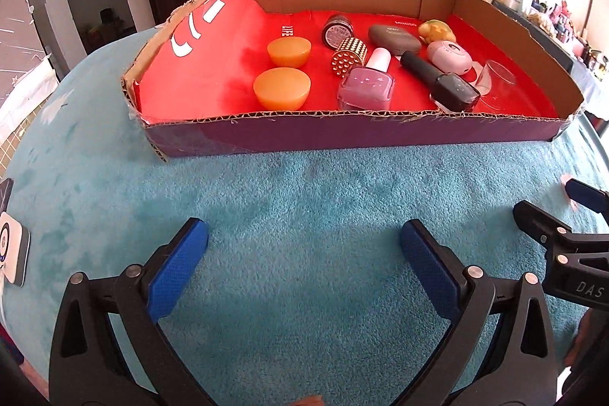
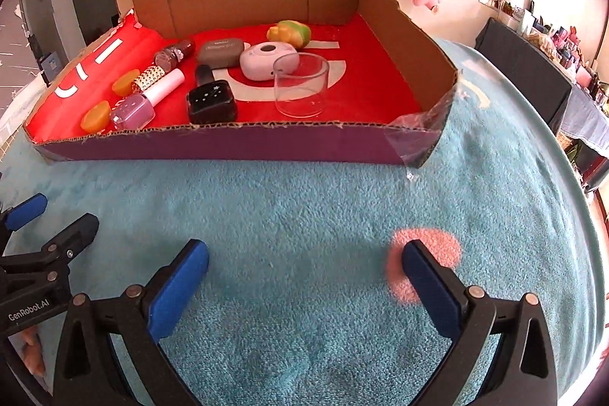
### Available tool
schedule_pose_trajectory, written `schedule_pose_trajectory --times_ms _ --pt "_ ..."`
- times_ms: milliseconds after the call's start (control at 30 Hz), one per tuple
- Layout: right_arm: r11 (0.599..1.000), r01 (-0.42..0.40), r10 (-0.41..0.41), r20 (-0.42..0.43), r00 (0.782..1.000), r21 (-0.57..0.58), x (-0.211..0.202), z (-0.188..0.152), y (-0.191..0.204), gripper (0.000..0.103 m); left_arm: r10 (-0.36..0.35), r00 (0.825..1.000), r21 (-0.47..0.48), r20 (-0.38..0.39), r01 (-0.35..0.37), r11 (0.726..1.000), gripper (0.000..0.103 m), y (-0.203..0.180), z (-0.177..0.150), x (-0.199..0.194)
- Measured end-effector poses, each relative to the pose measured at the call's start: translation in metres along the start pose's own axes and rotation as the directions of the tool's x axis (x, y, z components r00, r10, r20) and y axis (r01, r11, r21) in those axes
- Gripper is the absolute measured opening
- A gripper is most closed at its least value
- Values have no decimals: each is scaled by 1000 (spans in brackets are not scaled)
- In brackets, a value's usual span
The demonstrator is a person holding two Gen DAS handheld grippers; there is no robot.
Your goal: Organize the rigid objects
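Left wrist view shows our left tool (image 1: 303, 246) spread wide and empty over the teal fluffy cloth (image 1: 304, 185). Our right tool (image 2: 304, 267) is likewise spread, holding nothing. Upper centre of the frame, the red-lined cardboard tray (image 1: 380, 134) holds a pink nail polish bottle (image 1: 365, 88), two orange domes (image 1: 281, 88) and a clear plastic cup (image 2: 300, 84).

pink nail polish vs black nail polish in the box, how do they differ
The pink nail polish has a translucent pink body and white cap; the black nail polish is opaque black with a black cap. The pink one lies nearer the orange cups, the black one nearer the clear cup. Both lie on their sides.
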State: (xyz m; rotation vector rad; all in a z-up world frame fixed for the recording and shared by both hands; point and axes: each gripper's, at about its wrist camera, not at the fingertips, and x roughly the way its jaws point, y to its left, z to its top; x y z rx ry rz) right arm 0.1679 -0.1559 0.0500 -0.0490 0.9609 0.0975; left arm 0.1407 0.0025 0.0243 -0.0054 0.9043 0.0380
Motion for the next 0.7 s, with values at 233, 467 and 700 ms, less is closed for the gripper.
schedule_pose_trajectory --times_ms 233,467,700 --pt "1000 -2 2 -2 1000 7 1 2 1 103 -3 1000 -2 -1 3 1000 103 0 2 1" --pt "1000 -1 1 -2 1000 6 1 1 0 103 -2 1000 -2 0 2 1000 103 1 2 1" --pt "1000 -1 1 -2 1000 6 1 1 0 103 -3 1000 -3 -1 3 1000 103 1 2 1"
